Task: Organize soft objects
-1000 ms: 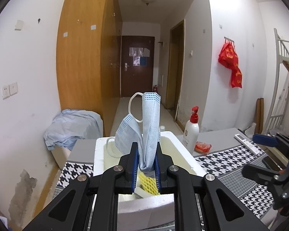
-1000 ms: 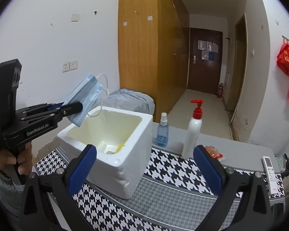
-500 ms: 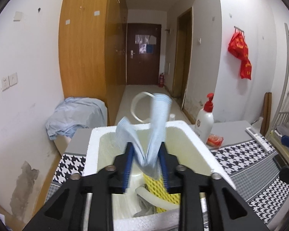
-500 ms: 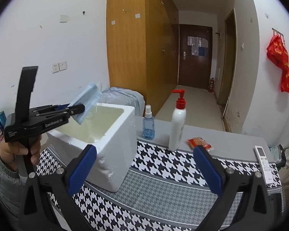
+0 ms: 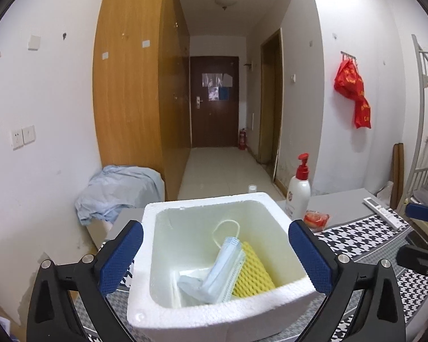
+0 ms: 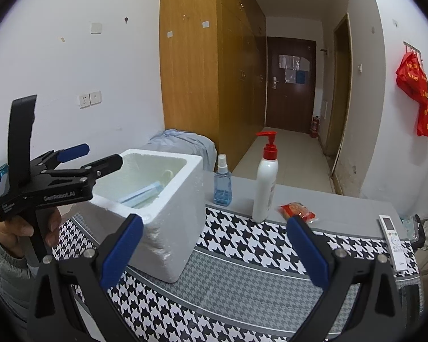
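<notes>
Table (image 6: 342, 211) with grey top, covered across the near part by a black-and-white houndstooth cloth (image 6: 242, 239). White foam box (image 5: 214, 307), open-topped, stands on the cloth at the table's left end; the right wrist view shows it upright, thick-walled, chipped at the near corner. Left gripper (image 5: 214, 256), held in a person's hand (image 6: 22, 233) at the box's left side, hovers above the near rim with its jaws opening, blue pads spread wider than the box interior; nothing between them, no contact with the contents. Right gripper (image 6: 214, 248) sits over the cloth to the right of the box, jaws spread wide, pads bare, nothing held. White pump bottle (image 6: 265, 182) with red pump stands upright on the bare grey strip behind the cloth, well right of the box; small blue spray bottle (image 6: 222, 185) upright between it and the box, close to the box's far right corner. White remote (image 6: 392, 242) lies flat at the table's right edge. Inside the box: yellow mesh sponge (image 5: 254, 273) leans against the right inner wall; blue face mask (image 5: 219, 273) lies folded on the box floor, resting against the sponge's left side, one ear loop curled up toward the back wall. Red snack packet (image 6: 298, 209) lies flat on the grey strip just right of the pump bottle.
</notes>
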`<state>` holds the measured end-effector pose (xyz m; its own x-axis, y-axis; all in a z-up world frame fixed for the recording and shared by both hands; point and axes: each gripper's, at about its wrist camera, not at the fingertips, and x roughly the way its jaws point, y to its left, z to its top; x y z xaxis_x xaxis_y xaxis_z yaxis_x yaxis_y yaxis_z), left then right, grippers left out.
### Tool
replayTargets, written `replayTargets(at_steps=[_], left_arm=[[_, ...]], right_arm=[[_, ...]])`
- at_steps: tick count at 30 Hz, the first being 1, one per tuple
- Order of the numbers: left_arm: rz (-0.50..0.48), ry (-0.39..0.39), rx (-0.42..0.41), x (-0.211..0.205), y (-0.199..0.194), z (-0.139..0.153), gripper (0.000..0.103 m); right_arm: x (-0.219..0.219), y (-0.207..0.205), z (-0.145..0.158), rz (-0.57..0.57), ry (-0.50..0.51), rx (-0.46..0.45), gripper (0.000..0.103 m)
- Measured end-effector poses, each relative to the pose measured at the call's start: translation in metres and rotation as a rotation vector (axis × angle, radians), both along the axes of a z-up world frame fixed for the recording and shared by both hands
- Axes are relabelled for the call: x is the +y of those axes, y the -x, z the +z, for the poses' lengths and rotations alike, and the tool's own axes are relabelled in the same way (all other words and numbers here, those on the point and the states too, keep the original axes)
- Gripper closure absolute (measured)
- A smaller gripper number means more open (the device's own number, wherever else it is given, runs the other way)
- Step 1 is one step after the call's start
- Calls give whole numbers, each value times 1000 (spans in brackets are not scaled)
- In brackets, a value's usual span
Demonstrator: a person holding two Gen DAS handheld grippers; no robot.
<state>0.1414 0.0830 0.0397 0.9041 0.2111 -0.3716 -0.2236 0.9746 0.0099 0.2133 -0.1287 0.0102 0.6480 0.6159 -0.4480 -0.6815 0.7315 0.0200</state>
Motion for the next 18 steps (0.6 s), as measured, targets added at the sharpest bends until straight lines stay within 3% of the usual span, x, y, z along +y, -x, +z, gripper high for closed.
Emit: replayTargets(at_steps=[18], left_arm=[[-14, -18, -57, -21, 41, 14, 1]], right_arm=[[-15, 33, 10, 4, -25, -40, 1]])
